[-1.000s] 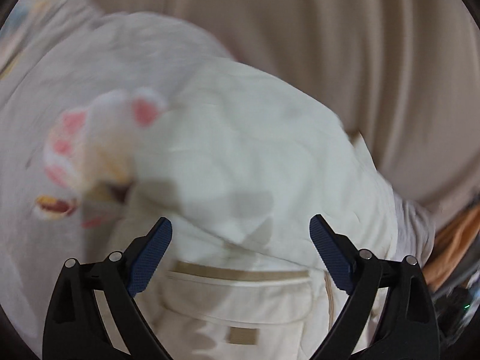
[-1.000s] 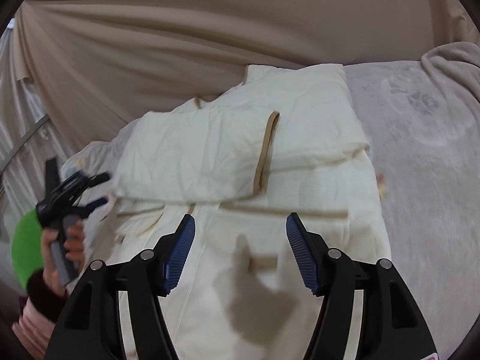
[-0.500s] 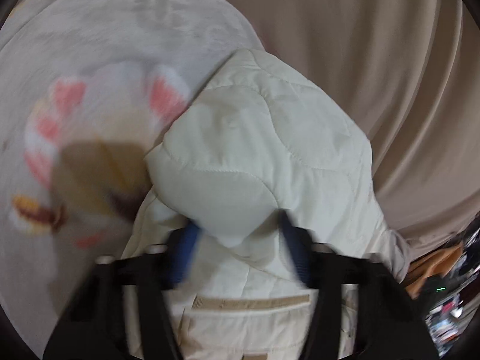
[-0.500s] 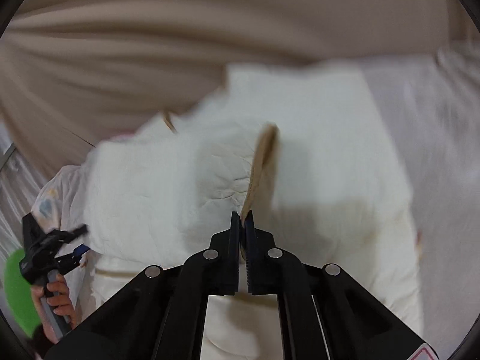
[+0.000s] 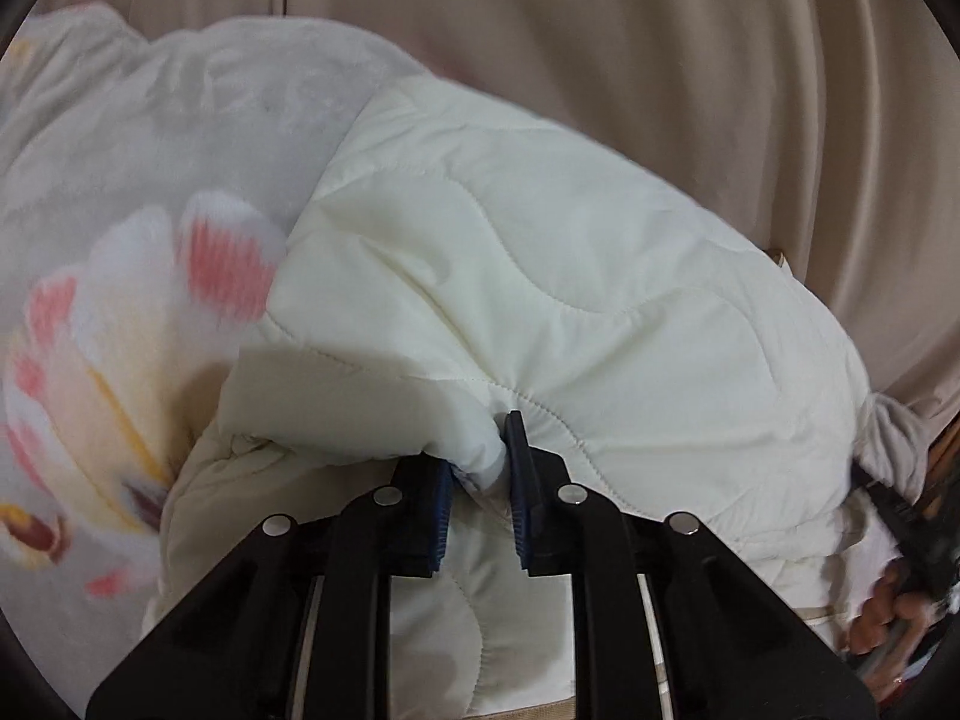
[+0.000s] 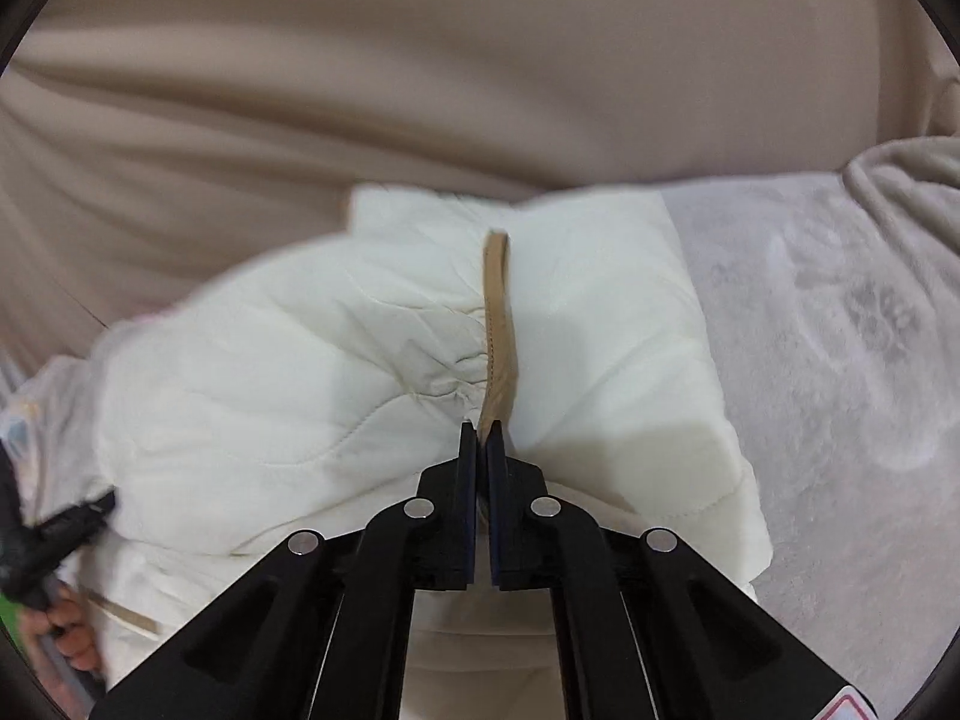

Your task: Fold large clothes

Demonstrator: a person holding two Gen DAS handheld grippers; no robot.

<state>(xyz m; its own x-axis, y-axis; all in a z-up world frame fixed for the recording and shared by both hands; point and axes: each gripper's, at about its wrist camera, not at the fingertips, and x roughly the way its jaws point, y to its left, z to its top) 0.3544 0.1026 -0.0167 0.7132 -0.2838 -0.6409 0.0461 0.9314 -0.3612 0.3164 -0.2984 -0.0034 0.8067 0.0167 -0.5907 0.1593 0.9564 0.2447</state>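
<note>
On a bed spread with a pale floral blanket (image 5: 120,324), against a beige curtain (image 5: 660,90): cream quilted jacket (image 5: 540,312), lying in a bulky heap, partly doubled over itself. Left gripper (image 5: 477,468) closing on a puffy bunch of the jacket's edge, padding squeezed between the blue pads (image 5: 517,480) — jaws not quite together because of the thick fabric. Right gripper (image 6: 480,438) clamped shut on the near end of the tan trim band (image 6: 497,312), cloth gathered into wrinkles beside the pinch. Opposite gripper and a hand visible at the margin of each view, both tools near one another across the garment. Judged roughly midway — one section already laid over the body, both holds now taken for a further fold. Left to do, by appearance: carrying the held edges across, flattening the bundle, squaring it up. No neat final packet yet.
</note>
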